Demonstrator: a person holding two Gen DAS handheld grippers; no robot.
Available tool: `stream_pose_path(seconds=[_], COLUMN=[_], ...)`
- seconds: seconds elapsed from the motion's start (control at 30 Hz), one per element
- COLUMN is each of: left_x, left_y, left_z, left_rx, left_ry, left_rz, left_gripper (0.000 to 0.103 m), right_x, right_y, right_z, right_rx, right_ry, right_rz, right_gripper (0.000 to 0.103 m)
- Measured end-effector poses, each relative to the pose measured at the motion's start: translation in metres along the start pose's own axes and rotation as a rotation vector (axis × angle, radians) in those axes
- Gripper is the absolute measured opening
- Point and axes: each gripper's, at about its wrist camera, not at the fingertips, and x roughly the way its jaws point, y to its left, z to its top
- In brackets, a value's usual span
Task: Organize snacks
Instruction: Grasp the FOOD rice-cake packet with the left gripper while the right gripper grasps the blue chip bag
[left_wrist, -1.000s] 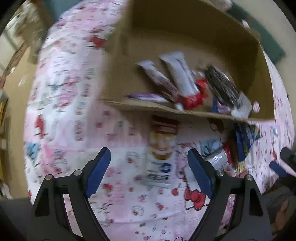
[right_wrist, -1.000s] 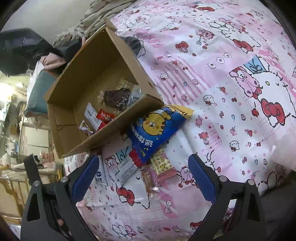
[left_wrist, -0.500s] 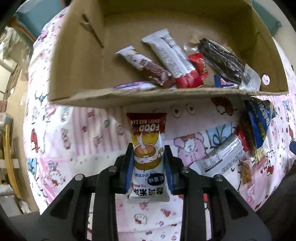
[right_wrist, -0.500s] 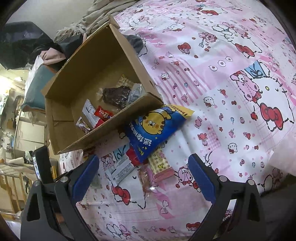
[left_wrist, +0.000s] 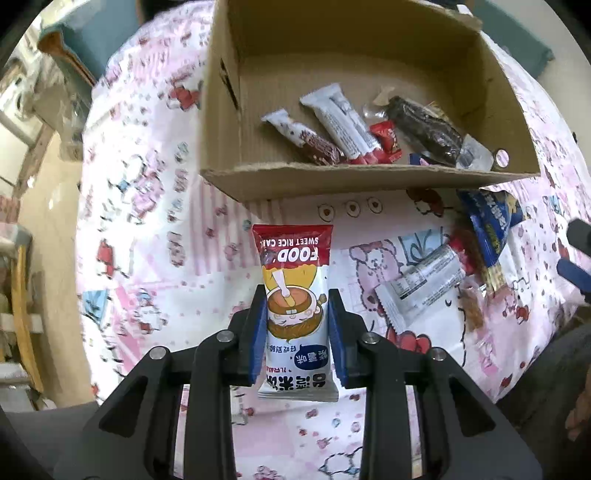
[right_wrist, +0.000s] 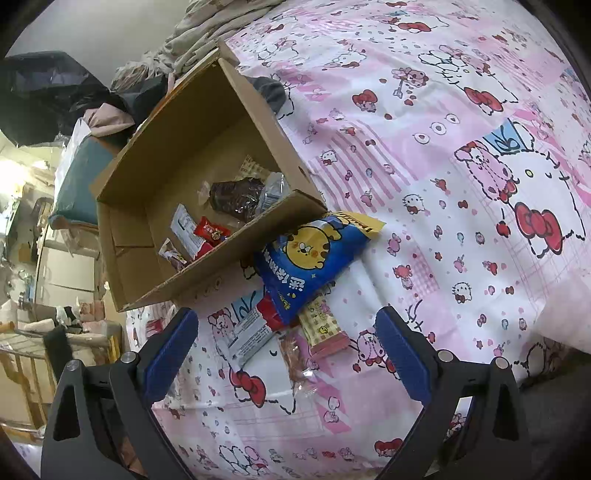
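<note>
- The left gripper (left_wrist: 297, 325) points steeply down over a bed covered with a pink cartoon-print sheet (left_wrist: 155, 258), its blue-padded jaws clamped on the sides of a sweet rice cake packet (left_wrist: 293, 295).
- Those jaws have just been closing, and the packet now sits squeezed between them, red top end toward the cardboard box (left_wrist: 369, 181) and bottom end hanging past the pads.
- The packet is held just short of the box's near wall, outside the box.
- Inside the box lie a brown-and-white bar (left_wrist: 301, 138), a longer white bar with a red end (left_wrist: 341, 127), a small red packet (left_wrist: 386, 140) and a dark snack in clear wrap (left_wrist: 424, 134), all bunched along the near wall.
- To the right of the held packet, loose on the sheet, are a silver-white wrapped bar (left_wrist: 421, 286) and a blue snack bag (left_wrist: 491, 221).
- The right gripper (right_wrist: 288, 354) hangs above the same loose pile, jaws spread wide and holding nothing.
- In the right wrist view the blue snack bag (right_wrist: 306, 258), printed with a yellow cartoon face, leans against the box's near corner and overlaps a yellow checked packet (right_wrist: 325, 328) and a clear packet of reddish-brown snack (right_wrist: 295, 354).
- Folded clothes and a dark bag (right_wrist: 48, 88) lie beyond the box's far end.
</note>
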Motion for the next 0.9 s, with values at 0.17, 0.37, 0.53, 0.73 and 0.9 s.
stream_pose_path(seconds=[0.17,0.37,0.53,0.73,0.9], left_x=[-0.012,-0.028,-0.029,-0.023,-0.021], left_y=[0.013,0.02,0.015,0.007,0.001], left_z=[-0.008,-0.015,-0.012,-0.009,-0.007], left_rx=[-0.074,-0.14,-0.145,-0.138,-0.123], left_ry=[0.006,-0.022,-0.028,-0.015,-0.02], left_rz=[-0.024,-0.064,-0.082,-0.105,-0.101], left_gripper=[0.026,0.026,0.026,0.026,0.026], right_x=[-0.003,0.0,0.024,0.061,0.088], right_y=[-0.011,-0.038,-0.029,-0.004,0.0], right_z=[0.004,0.01,0.015,0.027,0.036], right_rx=[0.063,0.204,0.166,0.059,0.039], right_ry=[-0.014,-0.021,0.045,0.072,0.055], right_rz=[0.013,-0.013,-0.042,-0.093,-0.136], right_gripper=[0.099,0.099,0.099,0.099,0.099])
